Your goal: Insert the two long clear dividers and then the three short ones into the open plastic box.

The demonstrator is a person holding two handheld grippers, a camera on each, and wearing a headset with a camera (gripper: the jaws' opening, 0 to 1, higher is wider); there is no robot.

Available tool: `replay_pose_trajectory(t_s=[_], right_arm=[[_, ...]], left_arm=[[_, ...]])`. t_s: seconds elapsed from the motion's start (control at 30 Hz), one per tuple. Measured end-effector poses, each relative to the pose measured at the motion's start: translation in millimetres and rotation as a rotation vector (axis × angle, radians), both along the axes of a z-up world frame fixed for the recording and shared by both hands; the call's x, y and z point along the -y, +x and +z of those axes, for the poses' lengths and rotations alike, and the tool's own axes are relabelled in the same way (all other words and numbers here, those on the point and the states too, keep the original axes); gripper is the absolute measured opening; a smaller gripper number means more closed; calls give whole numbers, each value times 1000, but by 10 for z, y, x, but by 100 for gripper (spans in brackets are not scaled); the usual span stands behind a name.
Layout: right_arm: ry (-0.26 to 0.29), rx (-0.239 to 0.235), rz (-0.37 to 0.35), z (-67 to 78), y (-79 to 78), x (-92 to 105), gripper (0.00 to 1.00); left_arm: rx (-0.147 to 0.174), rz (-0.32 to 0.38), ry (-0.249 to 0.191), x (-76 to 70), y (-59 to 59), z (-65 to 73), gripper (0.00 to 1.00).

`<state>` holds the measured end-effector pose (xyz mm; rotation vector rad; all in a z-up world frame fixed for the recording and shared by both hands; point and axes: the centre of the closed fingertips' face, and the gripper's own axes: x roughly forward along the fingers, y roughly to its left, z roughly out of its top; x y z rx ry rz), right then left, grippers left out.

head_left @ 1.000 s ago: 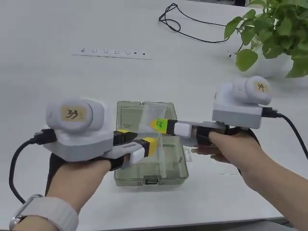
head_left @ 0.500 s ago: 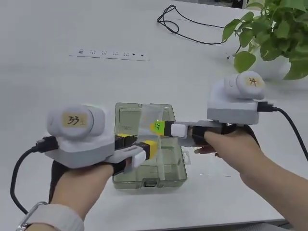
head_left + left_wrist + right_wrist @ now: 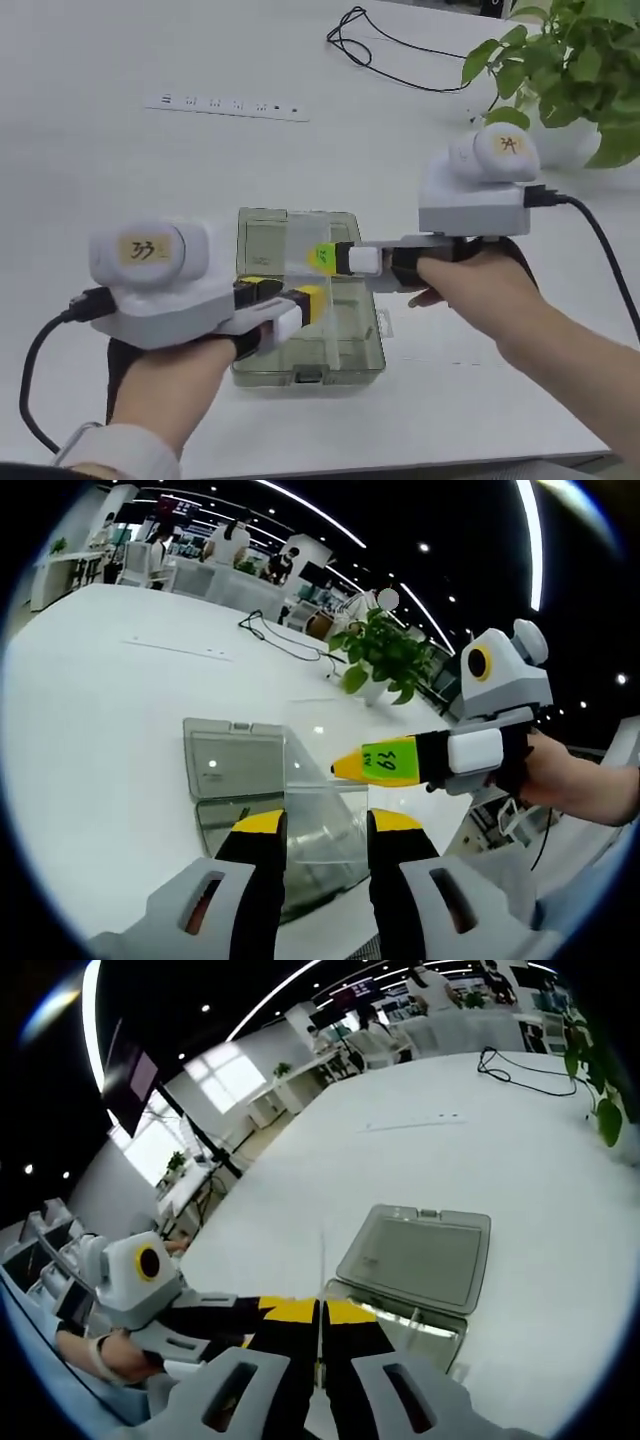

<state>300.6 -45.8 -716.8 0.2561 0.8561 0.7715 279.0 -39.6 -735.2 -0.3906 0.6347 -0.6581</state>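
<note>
Right gripper fingers tight on faint, edge-on clear divider; left gripper fingers apart over box

A broad white worktop stretches away to its far edge; a white power strip lies toward that edge; a black cable loops on toward the far right corner, where a leafy potted plant stands; beyond is an open office with white desks, bright windows, and a dark ceiling crossed by long light strips.
</note>
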Motion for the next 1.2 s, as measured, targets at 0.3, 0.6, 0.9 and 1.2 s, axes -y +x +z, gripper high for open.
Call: replay_pose_trajectory(t_s=[0.3,0.6,0.9,1.2], right_arm=[[-29,15,13,2,16,-17,2],[-58,30,24,26,27,-25,2],[-76,2,29,13,-1,-45,2],[-64,-51,-6,1,-95,-77,2]], left_arm=[[-34,42,-67,-20,7,10,30],[-51,66,-112,-21,6,33,30],[36,-21,-72,-31,-8,56,31],[206,-175,95,-119,-32,110,51]])
